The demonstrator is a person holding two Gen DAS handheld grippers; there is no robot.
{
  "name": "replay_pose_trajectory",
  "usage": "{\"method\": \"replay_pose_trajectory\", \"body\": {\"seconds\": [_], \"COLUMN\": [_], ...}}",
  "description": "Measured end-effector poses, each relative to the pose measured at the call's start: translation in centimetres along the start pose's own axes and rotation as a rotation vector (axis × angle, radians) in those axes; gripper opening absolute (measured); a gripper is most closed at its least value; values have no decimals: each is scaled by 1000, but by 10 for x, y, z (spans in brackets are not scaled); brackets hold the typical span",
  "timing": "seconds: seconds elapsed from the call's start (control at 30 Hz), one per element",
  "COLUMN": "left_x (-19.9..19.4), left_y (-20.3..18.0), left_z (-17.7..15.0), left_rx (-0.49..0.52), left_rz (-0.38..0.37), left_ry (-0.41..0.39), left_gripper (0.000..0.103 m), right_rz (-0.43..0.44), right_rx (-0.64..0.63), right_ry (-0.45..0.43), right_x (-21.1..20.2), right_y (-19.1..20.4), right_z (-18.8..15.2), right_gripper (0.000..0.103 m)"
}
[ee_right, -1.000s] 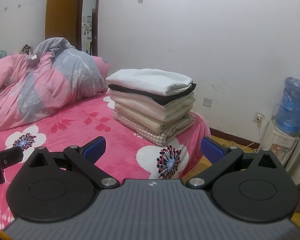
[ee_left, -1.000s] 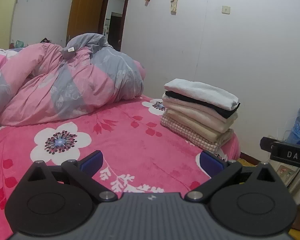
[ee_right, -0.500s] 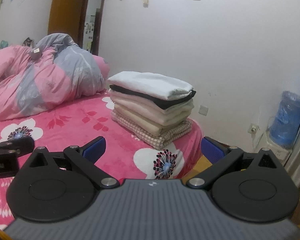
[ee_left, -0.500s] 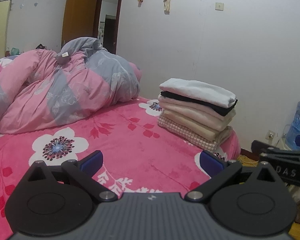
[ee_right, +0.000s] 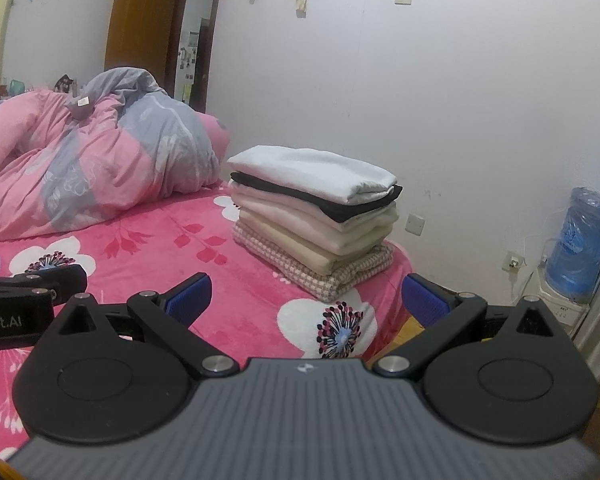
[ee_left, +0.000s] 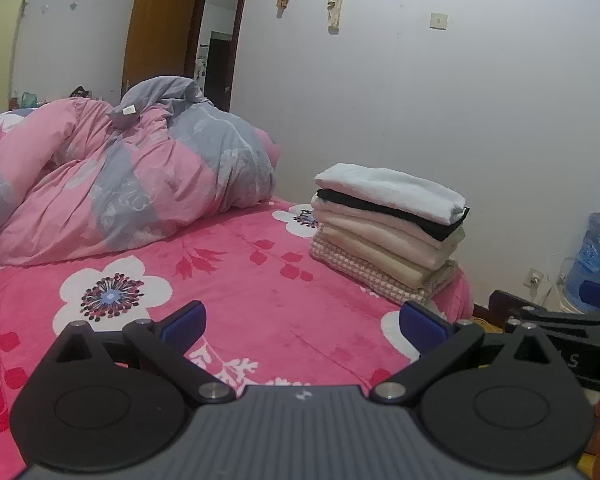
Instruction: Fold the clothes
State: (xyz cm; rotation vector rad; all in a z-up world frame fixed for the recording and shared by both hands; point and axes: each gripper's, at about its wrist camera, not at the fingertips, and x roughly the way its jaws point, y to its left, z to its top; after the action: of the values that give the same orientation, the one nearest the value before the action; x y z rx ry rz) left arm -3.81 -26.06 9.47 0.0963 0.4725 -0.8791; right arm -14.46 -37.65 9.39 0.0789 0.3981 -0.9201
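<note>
Folded clothes (ee_left: 388,228) stacked on bed (ee_left: 260,280), both empty hand-held grippers (ee_left: 302,326) (ee_right: 306,300) wide, level, side by side.

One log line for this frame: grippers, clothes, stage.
left gripper: open, empty | right gripper: open, empty | folded stack: on bed corner, untouched | no loose garment in view | stage: idle above bed
</note>
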Motion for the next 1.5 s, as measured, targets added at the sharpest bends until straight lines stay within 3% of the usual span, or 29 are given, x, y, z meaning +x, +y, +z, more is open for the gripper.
{"method": "replay_pose_trajectory", "body": {"seconds": [0.77, 1.5], "left_x": [2, 3], "left_y": [-8, -12], "left_z": [-9, -9], "left_rx": [3, 18], "left_rz": [-43, -36], "left_ry": [28, 37], "left_gripper": [103, 103], "right_rz": [-14, -57], "right_rx": [17, 24], "right_ry": [9, 14], "right_x": [-5, -2], "right_y": [-8, -11], "right_z": [-8, -12], "right_gripper": [102, 102]}}
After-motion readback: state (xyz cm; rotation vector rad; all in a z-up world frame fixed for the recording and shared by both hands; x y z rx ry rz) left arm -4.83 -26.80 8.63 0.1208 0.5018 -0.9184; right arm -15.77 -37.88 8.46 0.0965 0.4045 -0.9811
